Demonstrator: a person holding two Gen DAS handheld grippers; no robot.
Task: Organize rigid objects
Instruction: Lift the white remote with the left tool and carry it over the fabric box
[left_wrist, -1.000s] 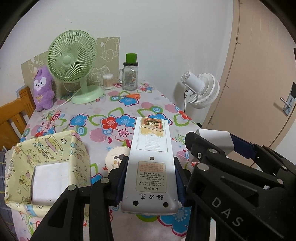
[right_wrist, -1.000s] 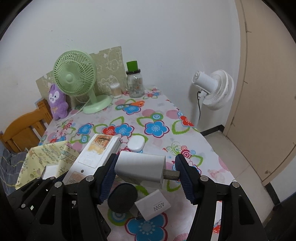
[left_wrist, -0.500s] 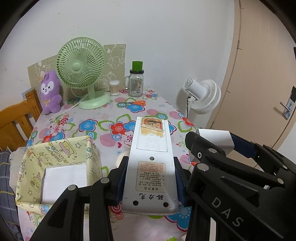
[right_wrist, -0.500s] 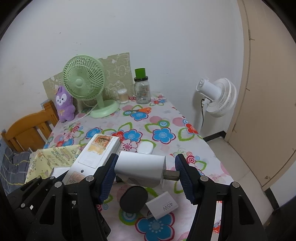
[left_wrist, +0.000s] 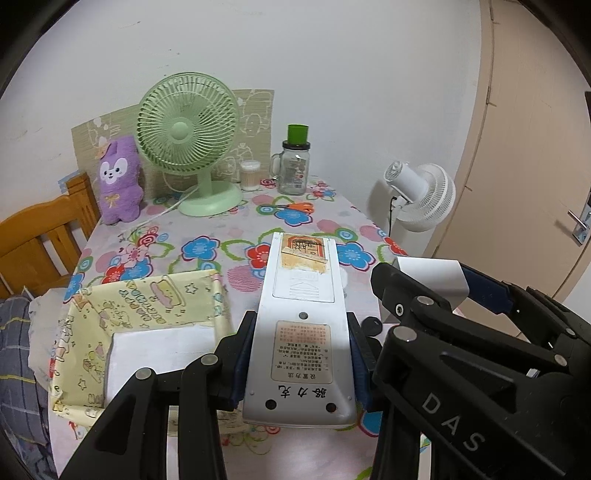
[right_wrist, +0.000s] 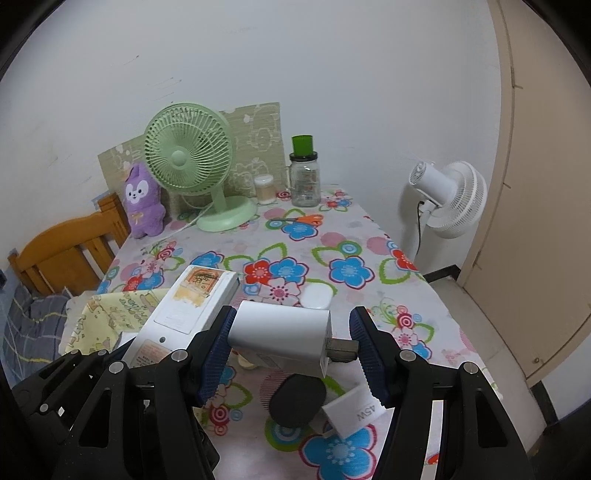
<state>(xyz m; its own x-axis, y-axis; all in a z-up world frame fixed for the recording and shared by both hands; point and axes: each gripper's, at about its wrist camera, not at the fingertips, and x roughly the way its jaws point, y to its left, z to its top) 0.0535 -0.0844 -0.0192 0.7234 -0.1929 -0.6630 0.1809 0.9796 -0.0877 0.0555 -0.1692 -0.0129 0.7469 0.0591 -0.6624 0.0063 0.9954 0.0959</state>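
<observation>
Floral table (right_wrist: 354, 236): two fans; left gripper (left_wrist: 299, 363) grips one remote (left_wrist: 301, 314), right gripper (right_wrist: 293, 349) one charger (right_wrist: 280, 338).

My left gripper (left_wrist: 299, 354): raised above table height, jaws clamped on a load. My right gripper (right_wrist: 295, 350): alongside, likewise raised, clamped.

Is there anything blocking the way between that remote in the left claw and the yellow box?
Nothing visible does. The remote is held in the left claw just right of the open yellow box, which holds only a white block.
</observation>
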